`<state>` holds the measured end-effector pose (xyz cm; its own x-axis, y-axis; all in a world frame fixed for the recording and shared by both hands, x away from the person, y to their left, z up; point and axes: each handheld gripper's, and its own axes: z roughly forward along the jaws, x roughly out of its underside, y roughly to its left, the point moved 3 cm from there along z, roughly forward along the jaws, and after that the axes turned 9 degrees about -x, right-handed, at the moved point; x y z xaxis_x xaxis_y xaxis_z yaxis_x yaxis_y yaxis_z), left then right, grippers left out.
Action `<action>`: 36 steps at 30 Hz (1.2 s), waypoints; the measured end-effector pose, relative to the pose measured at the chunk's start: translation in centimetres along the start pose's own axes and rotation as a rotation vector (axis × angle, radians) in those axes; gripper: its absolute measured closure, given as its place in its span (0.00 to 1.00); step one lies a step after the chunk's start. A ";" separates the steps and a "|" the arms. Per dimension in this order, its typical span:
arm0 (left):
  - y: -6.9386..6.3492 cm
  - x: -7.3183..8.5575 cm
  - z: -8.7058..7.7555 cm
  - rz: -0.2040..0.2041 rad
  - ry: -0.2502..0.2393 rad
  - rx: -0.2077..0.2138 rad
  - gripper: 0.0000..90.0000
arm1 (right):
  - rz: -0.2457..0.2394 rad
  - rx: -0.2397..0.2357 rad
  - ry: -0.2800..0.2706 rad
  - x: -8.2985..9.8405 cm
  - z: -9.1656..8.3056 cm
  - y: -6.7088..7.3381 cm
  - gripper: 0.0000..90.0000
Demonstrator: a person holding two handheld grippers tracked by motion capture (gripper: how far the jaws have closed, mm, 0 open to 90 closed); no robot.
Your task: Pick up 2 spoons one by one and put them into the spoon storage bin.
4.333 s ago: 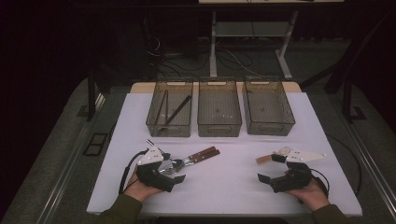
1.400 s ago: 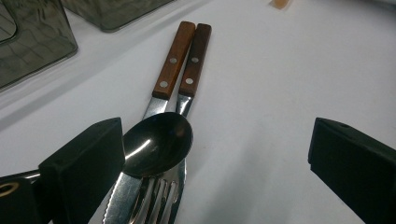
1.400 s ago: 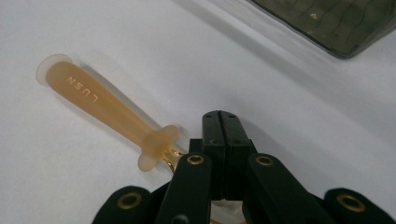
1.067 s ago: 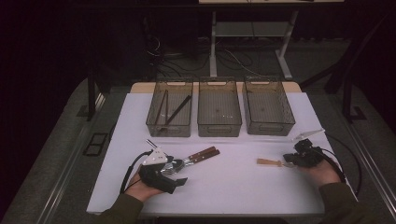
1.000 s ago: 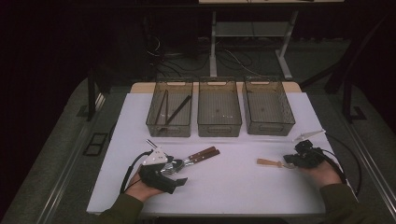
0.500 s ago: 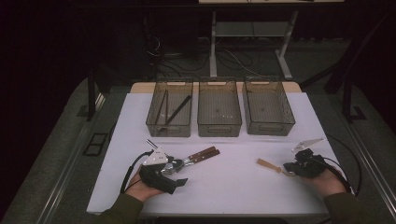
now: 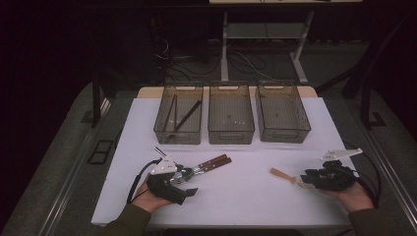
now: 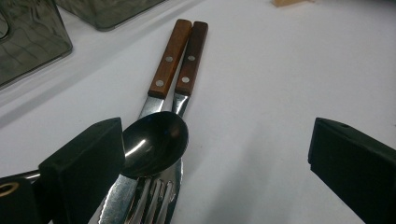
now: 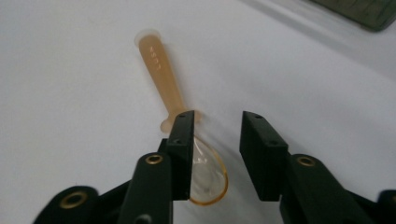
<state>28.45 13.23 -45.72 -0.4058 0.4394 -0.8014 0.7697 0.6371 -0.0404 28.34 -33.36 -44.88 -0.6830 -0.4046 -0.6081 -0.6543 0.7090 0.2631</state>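
Dark room, white table sheet (image 7: 246, 196) lit from above. Nearest, lower right of the high view: right gripper (image 7: 306, 179) at the bowl end of the amber plastic spoon (image 7: 282, 175), handle pointing up-left toward frame centre. Jaws parted now, just been opening; in the right gripper view the spoon (image 9: 168, 93) lies flat on the sheet, bowl passing under the left jaw and partly in the gap, pads not pressing it. Compared with a second ago: grip closed at the spoon then, released now, hand sitting lower and further right in the frame; spoon handle barely shifted. Reads as a let-go or a re-grip, so spoon not yet on its way anywhere.

Lower left: left gripper (image 7: 189, 185) parked, unchanged, jaws wide open beside the cutlery pile: metal spoon (image 8: 154, 142) on top of a fork (image 8: 149, 200), two wood-handled pieces (image 8: 180, 58) running up-right. Nothing clamped.

Further back, upper middle: three clear bins (image 7: 231, 114) in a row; left bin holds dark sticks (image 7: 178, 117), probably chopsticks, the other two look empty. Sorting barely begun, judging by that.
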 end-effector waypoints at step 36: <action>-0.1 0.0 0.2 0.003 0.008 0.003 0.03 | -0.266 -0.047 0.040 -0.3 3.5 1.4 0.71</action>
<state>28.43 13.07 -45.86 -0.4077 0.4461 -0.7967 0.7720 0.6343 -0.0399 28.77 -30.16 -46.93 -0.4969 -0.5958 -0.6309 -0.8259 0.5479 0.1330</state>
